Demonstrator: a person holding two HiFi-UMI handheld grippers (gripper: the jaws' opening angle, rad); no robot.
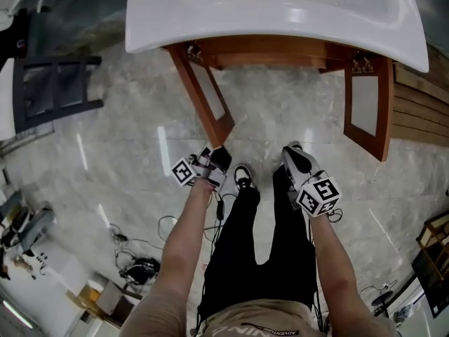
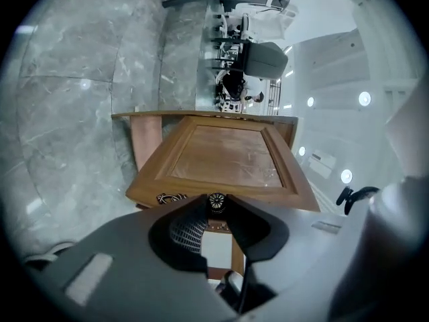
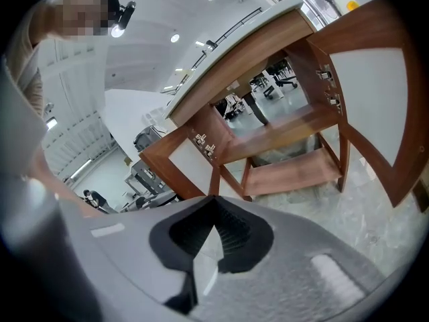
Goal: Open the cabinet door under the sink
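Only the left gripper view shows the grip. The 2 jaws of the left gripper (image 2: 216, 210) are clamped on a small round knob (image 2: 216, 201) at the near edge of the left cabinet door (image 2: 224, 156); in the head view the gripper itself covers this. The right gripper view shows the right gripper (image 3: 213, 203) with its jaws closed together on nothing. Past them it shows the cabinet's inner shelf (image 3: 295, 172), which the head view hides under the sink (image 1: 280, 12).

Both forearms reach forward. The left gripper sits at the left door's free edge. The right gripper hangs well apart from both doors.

The 2 doors stand swung outward below the white sink. The right door (image 1: 366, 107), like the left, is a reddish-brown wooden frame around a pale panel.
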